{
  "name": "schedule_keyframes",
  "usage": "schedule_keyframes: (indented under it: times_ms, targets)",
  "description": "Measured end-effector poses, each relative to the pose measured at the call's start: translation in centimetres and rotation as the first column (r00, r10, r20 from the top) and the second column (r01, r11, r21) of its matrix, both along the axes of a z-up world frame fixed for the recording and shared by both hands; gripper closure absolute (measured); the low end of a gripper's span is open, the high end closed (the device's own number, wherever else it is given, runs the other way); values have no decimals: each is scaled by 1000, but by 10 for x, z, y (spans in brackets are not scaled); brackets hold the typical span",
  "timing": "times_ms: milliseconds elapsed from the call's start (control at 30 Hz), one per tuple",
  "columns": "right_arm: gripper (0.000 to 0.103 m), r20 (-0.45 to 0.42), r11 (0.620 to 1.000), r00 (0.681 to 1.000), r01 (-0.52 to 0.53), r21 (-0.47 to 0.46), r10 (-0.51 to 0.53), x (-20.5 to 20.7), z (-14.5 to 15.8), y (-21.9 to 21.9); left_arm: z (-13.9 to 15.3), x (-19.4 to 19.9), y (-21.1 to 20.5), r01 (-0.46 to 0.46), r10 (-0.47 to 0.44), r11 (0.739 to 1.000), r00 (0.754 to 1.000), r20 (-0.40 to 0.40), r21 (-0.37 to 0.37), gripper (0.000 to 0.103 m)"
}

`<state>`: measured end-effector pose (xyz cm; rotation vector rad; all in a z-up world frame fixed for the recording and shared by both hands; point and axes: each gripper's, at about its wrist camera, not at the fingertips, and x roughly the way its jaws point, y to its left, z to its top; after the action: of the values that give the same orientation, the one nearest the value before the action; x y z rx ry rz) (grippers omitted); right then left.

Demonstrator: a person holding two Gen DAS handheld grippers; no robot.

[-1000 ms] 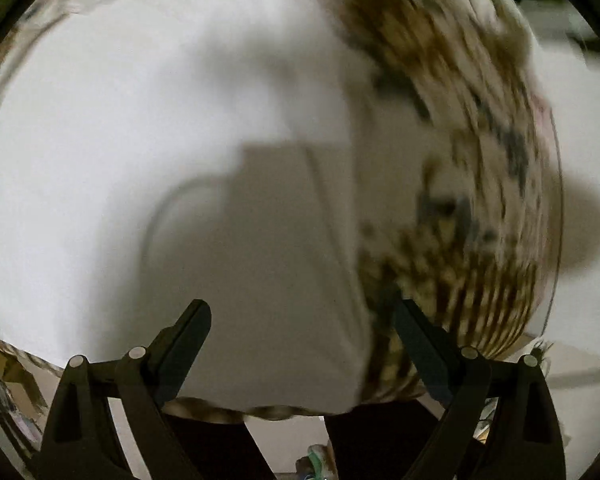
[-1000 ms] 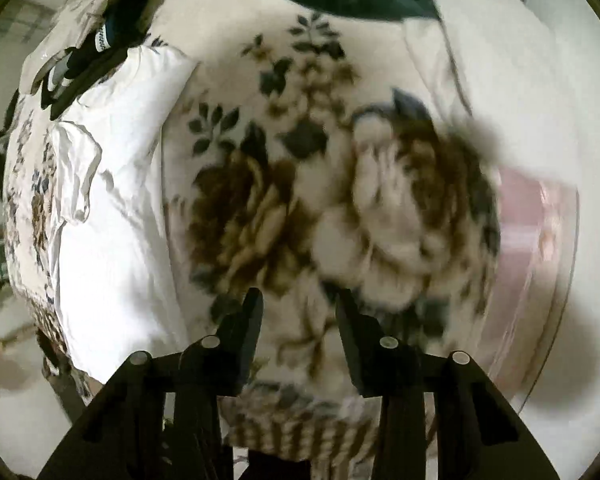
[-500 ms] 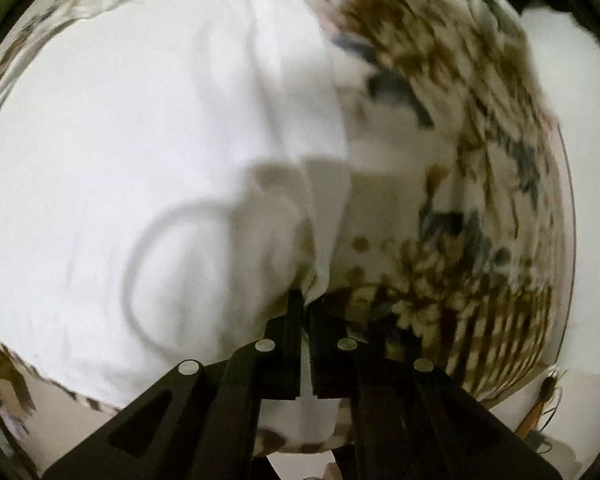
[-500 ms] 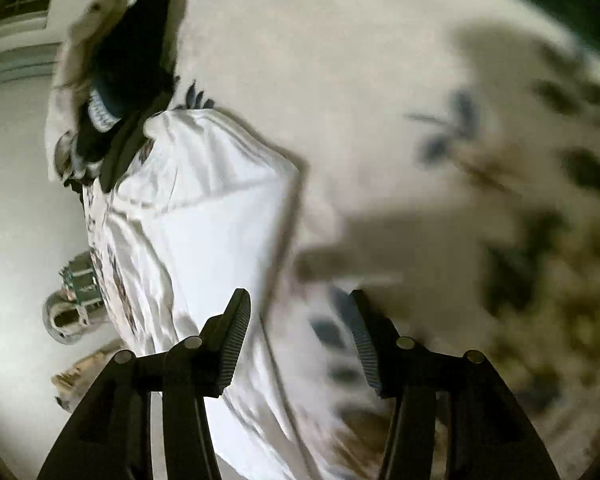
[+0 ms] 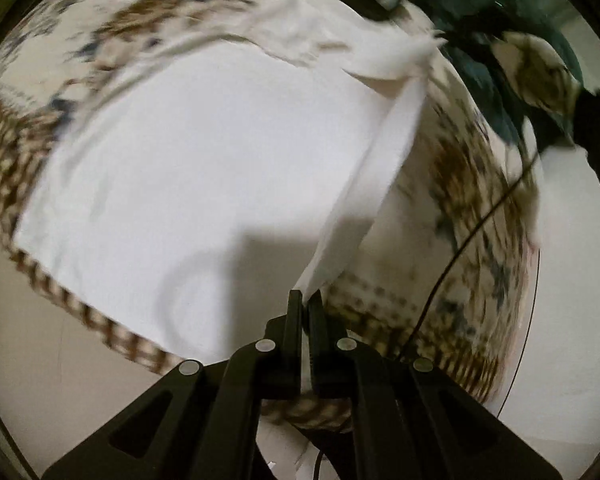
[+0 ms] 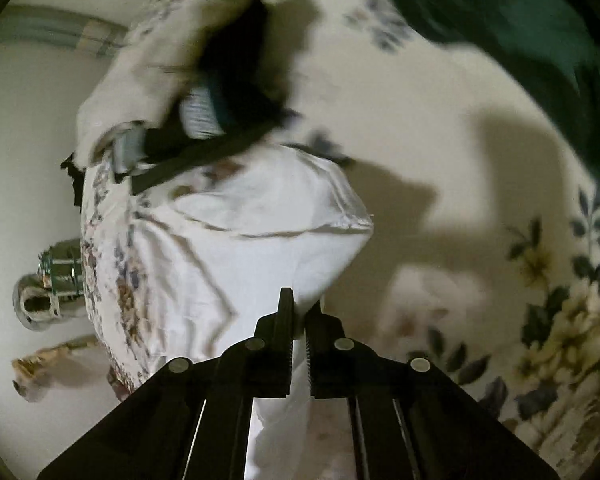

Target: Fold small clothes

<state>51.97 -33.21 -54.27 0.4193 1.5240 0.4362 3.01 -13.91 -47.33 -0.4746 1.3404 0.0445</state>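
Where both jaws close, white garment [image 5: 204,168] sits pinched.

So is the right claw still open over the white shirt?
No, the right claw is shut on a bunched fold of the white shirt, with cloth pinched between its fingers.

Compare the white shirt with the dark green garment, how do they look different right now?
The white shirt is pale and spread mostly flat; the dark green garment is bunched up. The left gripper and right gripper pinch the shirt; the green garment lies untouched. Both rest on the floral blanket.
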Motion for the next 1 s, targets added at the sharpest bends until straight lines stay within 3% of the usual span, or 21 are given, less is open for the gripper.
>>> schedule_keyframes:
  times_ms: [200,500,667,867,900,967,1000]
  targets:
    - [98,60,990,990,-120,-75,125,15,40,114,-5,-6,95,-162,163,985,987,-2,-61,102]
    - [99,55,962,987,-136,-237,153,33,-4,291,-47,-6,205,-308,306,948,951,-42,-84,102]
    - [99,52,941,988,-123,-317,146,29,-35,333,-66,-9,240,-337,333,936,941,-56,-102,102]
    - [97,-5,932,994,-106,-347,111,28,-55,342,-83,-15,272,-354,347,933,932,-103,-64,102]
    - [92,-16,935,994,-108,-339,109,28,-54,341,-85,-18,280,-359,350,931,929,-117,-68,102]
    - [69,-35,948,993,-122,-294,116,22,-45,336,-88,-27,300,-391,374,915,915,-154,-100,101]
    - [53,-30,954,992,-123,-272,119,12,-35,331,-87,-30,306,-401,381,909,911,-159,-114,100]
